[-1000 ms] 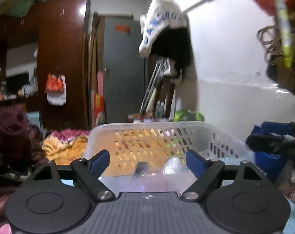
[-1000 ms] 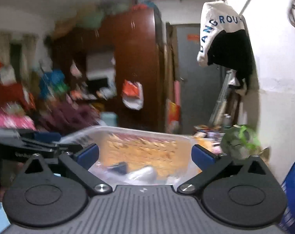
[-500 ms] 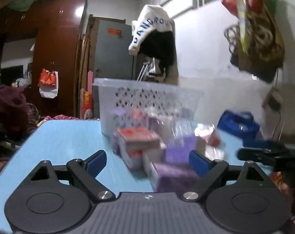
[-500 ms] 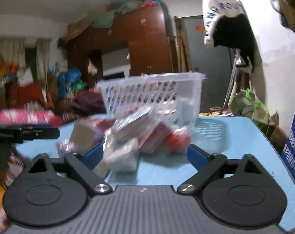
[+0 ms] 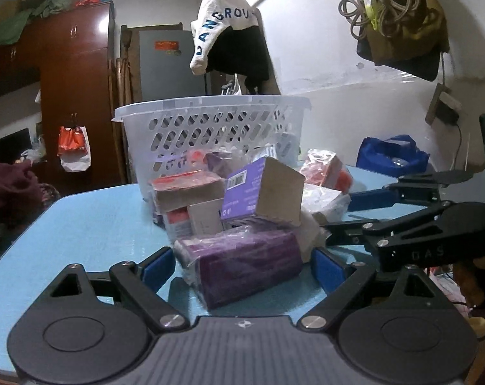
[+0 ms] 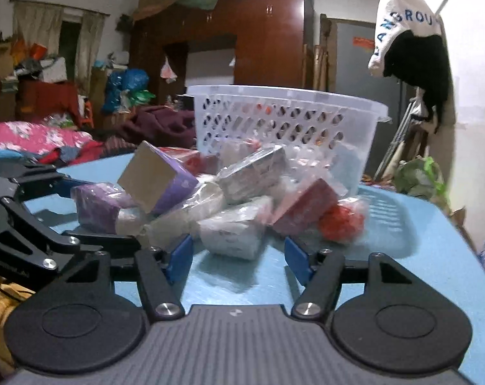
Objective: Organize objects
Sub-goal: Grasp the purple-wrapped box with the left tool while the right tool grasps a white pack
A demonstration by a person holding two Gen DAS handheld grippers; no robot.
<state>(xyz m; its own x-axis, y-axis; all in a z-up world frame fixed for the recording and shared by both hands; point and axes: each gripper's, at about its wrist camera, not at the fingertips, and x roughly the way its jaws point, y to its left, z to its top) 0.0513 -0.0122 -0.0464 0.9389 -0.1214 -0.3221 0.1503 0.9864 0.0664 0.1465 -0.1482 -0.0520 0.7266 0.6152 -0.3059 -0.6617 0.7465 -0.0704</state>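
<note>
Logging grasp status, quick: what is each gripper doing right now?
Left gripper: open, straddling the plastic-wrapped dark purple box, not clamped.
Right gripper: open, holding nothing.

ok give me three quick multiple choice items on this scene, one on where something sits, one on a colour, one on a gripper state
1. Where is the white perforated plastic basket?
A. behind the pile of wrapped boxes
B. upside down on the floor
C. in a gripper

2. What colour is the table top?
A. red
B. light blue
C. black

3. How is the left gripper?
A. shut on the basket
B. out of view
C. open, with the plastic-wrapped dark purple box between its fingers

Answers:
A, the basket stands upright past the pile.
B, bare blue surface shows around the boxes.
C, its blue pads sit either side of the box, with gaps showing.
</note>
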